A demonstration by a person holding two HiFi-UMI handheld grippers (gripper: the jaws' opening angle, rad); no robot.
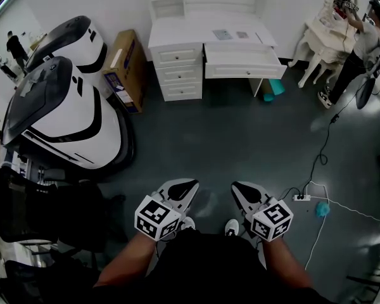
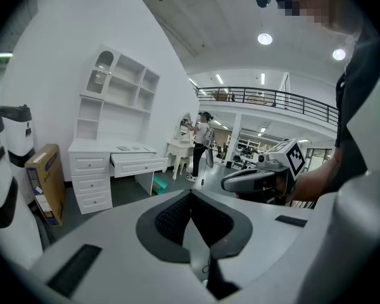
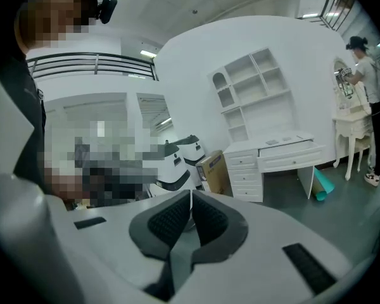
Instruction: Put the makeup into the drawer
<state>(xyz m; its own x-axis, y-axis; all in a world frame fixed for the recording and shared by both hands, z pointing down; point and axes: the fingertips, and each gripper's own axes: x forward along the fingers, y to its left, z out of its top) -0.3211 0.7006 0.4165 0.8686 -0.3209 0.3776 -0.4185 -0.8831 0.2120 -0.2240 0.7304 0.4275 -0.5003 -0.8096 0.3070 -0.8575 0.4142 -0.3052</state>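
A white dressing desk (image 1: 177, 40) stands far ahead across the grey floor, its wide middle drawer (image 1: 244, 63) pulled out. Two small flat items, perhaps the makeup (image 1: 222, 35), lie on the desktop; they are too small to make out. The same desk shows in the left gripper view (image 2: 92, 163) and the right gripper view (image 3: 244, 163). My left gripper (image 1: 190, 185) and right gripper (image 1: 236, 187) are held low in front of me, side by side and far from the desk. Both are shut with nothing between the pads. The right gripper (image 2: 256, 179) also shows in the left gripper view.
Two large white pod-shaped machines (image 1: 57, 113) fill the left side, with a cardboard box (image 1: 126, 68) beside the desk. A teal object (image 1: 273, 87) lies under the desk. A person (image 1: 361, 49) stands at another vanity, top right. A power strip (image 1: 302, 197) and cables lie on the floor, right.
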